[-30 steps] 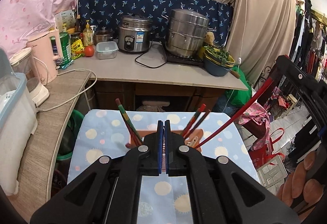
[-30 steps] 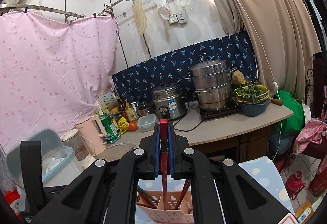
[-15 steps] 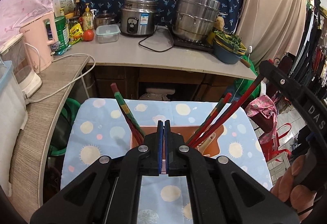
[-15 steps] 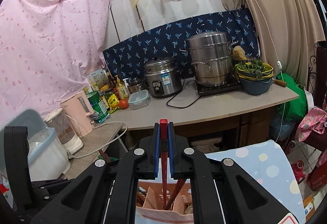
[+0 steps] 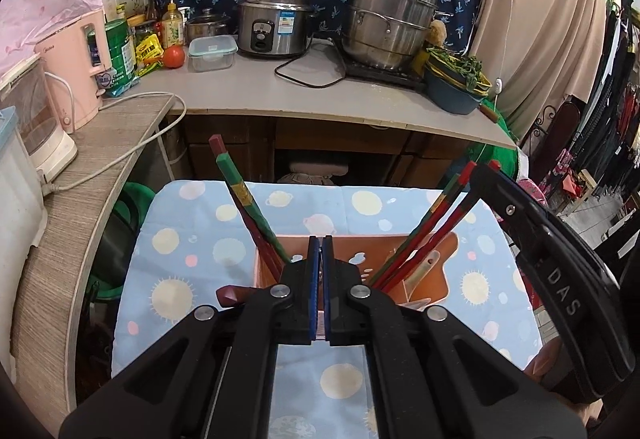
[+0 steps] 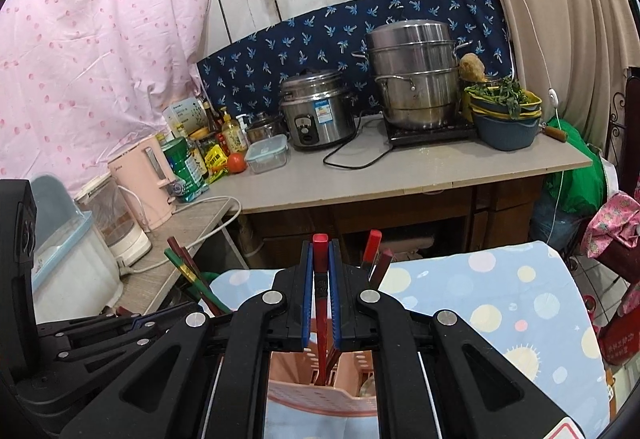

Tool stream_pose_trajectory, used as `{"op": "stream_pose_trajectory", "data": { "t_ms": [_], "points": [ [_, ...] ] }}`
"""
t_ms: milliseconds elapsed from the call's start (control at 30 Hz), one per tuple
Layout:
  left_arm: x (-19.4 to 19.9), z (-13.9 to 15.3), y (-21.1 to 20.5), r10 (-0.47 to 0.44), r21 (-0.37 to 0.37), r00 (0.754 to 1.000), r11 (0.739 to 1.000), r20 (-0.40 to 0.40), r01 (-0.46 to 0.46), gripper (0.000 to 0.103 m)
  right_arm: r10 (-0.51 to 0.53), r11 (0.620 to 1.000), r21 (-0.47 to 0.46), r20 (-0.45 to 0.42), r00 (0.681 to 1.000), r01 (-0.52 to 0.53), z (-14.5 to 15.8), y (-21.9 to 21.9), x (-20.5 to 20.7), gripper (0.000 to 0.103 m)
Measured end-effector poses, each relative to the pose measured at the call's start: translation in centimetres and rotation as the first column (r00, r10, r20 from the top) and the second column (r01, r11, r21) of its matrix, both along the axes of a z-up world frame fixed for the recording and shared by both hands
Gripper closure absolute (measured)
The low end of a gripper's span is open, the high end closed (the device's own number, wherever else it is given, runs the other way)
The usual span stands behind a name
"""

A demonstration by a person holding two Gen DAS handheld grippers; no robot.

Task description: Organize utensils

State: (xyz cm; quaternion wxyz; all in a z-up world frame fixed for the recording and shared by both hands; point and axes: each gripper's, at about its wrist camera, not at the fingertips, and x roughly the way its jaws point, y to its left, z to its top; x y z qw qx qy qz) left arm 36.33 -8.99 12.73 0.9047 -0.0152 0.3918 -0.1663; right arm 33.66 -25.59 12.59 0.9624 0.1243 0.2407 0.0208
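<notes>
Your right gripper (image 6: 320,279) clamps 1 red chopstick (image 6: 320,251) upright, tip inside the pink holder (image 6: 320,395), ready to release; left gripper (image 5: 319,275) is closed, empty.

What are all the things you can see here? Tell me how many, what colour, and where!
utensil basket: one, salmon-pink, on the spotted cloth
chopsticks: several, red and green, leaning in the basket
red chopstick: one, over the basket
spotted cloth: one, light blue, on the near table
rice cooker: one, silver, on the counter
steamer pot: one, silver, on the counter
tomato: one, red, beside a clear box
kettle: one, pink, counter's left end
left gripper: black, shut, empty
right gripper: black, shut on the red chopstick
</notes>
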Motion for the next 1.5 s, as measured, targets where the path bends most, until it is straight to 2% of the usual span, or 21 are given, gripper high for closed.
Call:
{"op": "stream_pose_trajectory", "data": {
  "t_ms": [233, 333, 567, 767, 933, 1033, 1133, 1267, 1367, 1500],
  "points": [
    [-0.3, -0.3, -0.2, 0.003, 0.006, 1.000, 1.000, 0.018, -0.003, 0.100, -0.005, 1.000, -0.002, -0.008, 1.000, 0.005, -0.4, -0.2, -0.3, 0.093],
    [-0.5, 0.0, -0.3, 0.004, 0.008, 1.000, 1.000, 0.026, -0.005, 0.091, -0.009, 1.000, 0.002, -0.004, 1.000, 0.009, -0.3, -0.4, -0.7, 0.092],
    [-1.4, 0.9, -0.3, 0.020, 0.021, 0.998, 1.000, 0.053, -0.021, 0.091, -0.006, 1.000, 0.004, 0.015, 1.000, 0.006, 0.8, -0.8, -2.4, 0.090],
    [-3.1, 1.9, -0.3, 0.036, 0.052, 0.995, 0.998, 0.089, -0.041, 0.090, 0.004, 1.000, 0.003, 0.022, 1.000, -0.004, 1.6, -0.7, -4.6, 0.087],
    [-5.1, 2.6, -0.1, 0.047, 0.065, 0.992, 0.996, 0.117, -0.055, 0.076, 0.012, 1.000, -0.010, 0.022, 1.000, -0.012, 1.9, -0.2, -6.8, 0.081],
    [-6.2, 2.9, 0.1, 0.047, 0.075, 0.990, 0.996, 0.130, -0.057, 0.074, 0.019, 1.000, -0.025, 0.018, 1.000, -0.018, 1.9, 0.2, -8.3, 0.080],
    [-7.3, 3.1, 0.2, 0.051, 0.085, 0.989, 0.994, 0.136, -0.063, 0.073, 0.022, 0.999, -0.027, 0.016, 1.000, -0.021, 1.8, 0.4, -9.9, 0.074],
    [-9.0, 2.9, 0.5, 0.064, 0.101, 0.988, 0.992, 0.143, -0.078, 0.073, 0.026, 0.999, -0.025, 0.002, 1.000, -0.026, 1.4, 0.6, -12.0, 0.069],
    [-10.4, 2.5, 0.8, 0.071, 0.116, 0.986, 0.989, 0.151, -0.089, 0.066, 0.026, 0.999, -0.035, -0.008, 1.000, -0.027, 0.8, 0.9, -13.5, 0.065],
    [-11.8, 1.6, 1.2, 0.075, 0.123, 0.987, 0.988, 0.142, -0.092, 0.063, 0.027, 0.999, -0.046, -0.024, 0.999, -0.028, 0.1, 1.3, -15.2, 0.063]
  ]
}}
